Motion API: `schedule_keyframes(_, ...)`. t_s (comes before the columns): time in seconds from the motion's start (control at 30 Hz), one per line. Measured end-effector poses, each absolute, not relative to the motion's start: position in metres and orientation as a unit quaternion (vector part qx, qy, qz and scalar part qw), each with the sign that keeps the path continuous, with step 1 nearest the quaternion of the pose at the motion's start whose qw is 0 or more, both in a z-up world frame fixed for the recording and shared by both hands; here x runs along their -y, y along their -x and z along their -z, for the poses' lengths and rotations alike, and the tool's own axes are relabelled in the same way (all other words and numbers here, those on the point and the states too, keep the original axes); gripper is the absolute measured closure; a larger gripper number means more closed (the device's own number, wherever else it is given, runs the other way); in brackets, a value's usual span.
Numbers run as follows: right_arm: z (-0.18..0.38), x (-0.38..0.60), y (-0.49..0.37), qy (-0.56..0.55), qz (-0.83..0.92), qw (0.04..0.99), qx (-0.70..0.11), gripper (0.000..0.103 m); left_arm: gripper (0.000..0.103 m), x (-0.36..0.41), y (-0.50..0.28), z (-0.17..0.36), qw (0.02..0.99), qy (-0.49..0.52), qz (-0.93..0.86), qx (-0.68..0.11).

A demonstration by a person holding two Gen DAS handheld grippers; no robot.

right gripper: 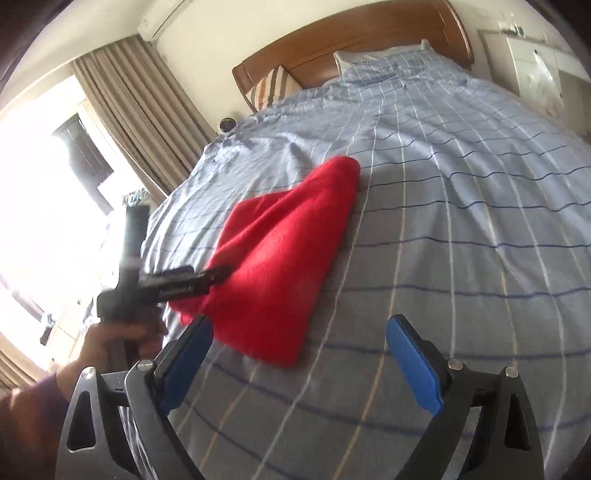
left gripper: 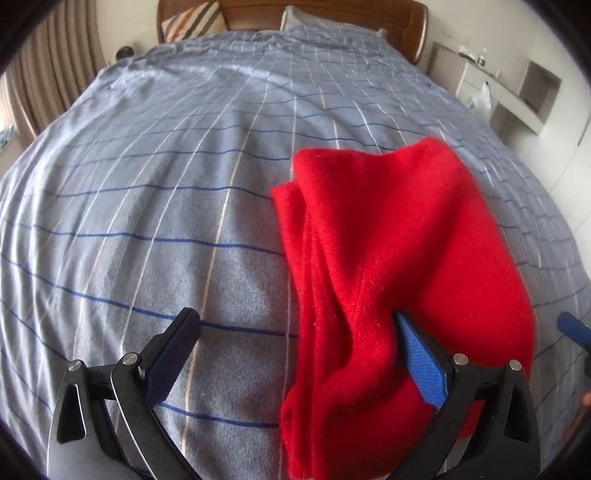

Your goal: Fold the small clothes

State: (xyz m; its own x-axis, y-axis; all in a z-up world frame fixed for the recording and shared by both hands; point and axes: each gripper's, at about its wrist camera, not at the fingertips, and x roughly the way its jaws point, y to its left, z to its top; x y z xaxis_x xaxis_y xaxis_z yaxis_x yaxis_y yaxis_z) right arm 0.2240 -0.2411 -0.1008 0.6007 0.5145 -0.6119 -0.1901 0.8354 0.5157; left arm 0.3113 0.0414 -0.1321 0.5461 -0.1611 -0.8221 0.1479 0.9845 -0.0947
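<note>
Lying on the blue checked bedcover [left gripper: 147, 206] of the bed, toward its foot edge, the red garment [left gripper: 388, 258] is folded into several layers. The left tongs [left gripper: 295, 325] stand wide open; the garment's near end lies between the jaws, against the right blue pad, with no clamping visible. The right tongs [right gripper: 299, 332] are also wide open and hold nothing, positioned just beside the garment's near corner. A wooden headboard [right gripper: 351, 33] closes the far edge of the bed.
</note>
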Motion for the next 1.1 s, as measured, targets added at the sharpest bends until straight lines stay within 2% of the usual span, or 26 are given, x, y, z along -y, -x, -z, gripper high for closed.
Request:
schedule_keyframes(0.23,0.156,0.227,-0.329,-0.348,-0.231,0.799,-0.433,0.009,0.002,-0.042,-0.335,0.141,0.857,0.061,0.162,-0.485)
schedule_keyframes(0.27,0.156,0.221,-0.335,-0.343,-0.230,0.801,-0.433,0.017,0.005,-0.041,-0.337,0.141,0.854,0.071,0.174,-0.485)
schedule_keyframes(0.3,0.155,0.212,-0.339,-0.325,-0.230,0.806,-0.439,0.038,0.031,-0.040,-0.338,0.141,0.849,0.083,0.191,-0.485)
schedule_keyframes(0.33,0.153,0.200,-0.341,-0.284,-0.214,0.817,-0.454,0.057,0.067,-0.039,-0.341,0.143,0.836,0.103,0.217,-0.493)
schedule_keyframes(0.37,0.147,0.185,-0.340,-0.222,-0.191,0.838,-0.460,0.071,0.069,-0.039,-0.342,0.144,0.830,0.118,0.220,-0.500)
schedule_keyframes(0.43,0.130,0.161,-0.331,-0.117,-0.172,0.876,-0.436,0.073,0.077,-0.039,-0.337,0.137,0.839,0.119,0.212,-0.487)
schedule_keyframes(0.5,0.107,0.144,-0.315,-0.054,-0.174,0.899,-0.398,0.075,0.078,-0.040,-0.328,0.124,0.849,0.117,0.212,-0.470)
schedule_keyframes(0.7,0.038,0.147,-0.289,-0.053,-0.210,0.923,-0.317,0.075,0.078,-0.052,-0.307,0.060,0.872,0.124,0.237,-0.409)
schedule_keyframes(0.77,0.032,0.155,-0.296,-0.072,-0.213,0.921,-0.317,0.075,0.071,-0.050,-0.310,0.053,0.877,0.117,0.235,-0.403)
schedule_keyframes(0.8,0.037,0.161,-0.302,-0.079,-0.208,0.918,-0.328,0.070,0.054,-0.047,-0.312,0.057,0.878,0.105,0.222,-0.411)
schedule_keyframes(0.83,0.047,0.168,-0.304,-0.086,-0.201,0.912,-0.347,0.063,0.031,-0.045,-0.314,0.066,0.878,0.089,0.200,-0.425)
schedule_keyframes(0.87,0.060,0.175,-0.307,-0.085,-0.182,0.906,-0.371,0.041,0.024,-0.046,-0.315,0.078,0.879,0.072,0.172,-0.439)
schedule_keyframes(0.9,0.073,0.184,-0.303,-0.080,-0.160,0.903,-0.391,0.016,0.022,-0.049,-0.310,0.089,0.880,0.059,0.148,-0.448)
schedule_keyframes(0.93,0.083,0.194,-0.295,-0.075,-0.141,0.901,-0.403,0.011,0.022,-0.053,-0.302,0.097,0.881,0.051,0.135,-0.451)
schedule_keyframes(1.03,0.101,0.224,-0.256,-0.051,-0.111,0.901,-0.416,0.011,0.019,-0.067,-0.261,0.103,0.895,0.026,0.099,-0.433)
schedule_keyframes(1.07,0.103,0.232,-0.240,-0.042,-0.103,0.902,-0.418,0.011,0.017,-0.068,-0.247,0.100,0.902,0.012,0.086,-0.423)
schedule_keyframes(1.1,0.104,0.237,-0.224,-0.032,-0.099,0.902,-0.419,0.011,0.010,-0.068,-0.231,0.096,0.908,-0.003,0.071,-0.412)
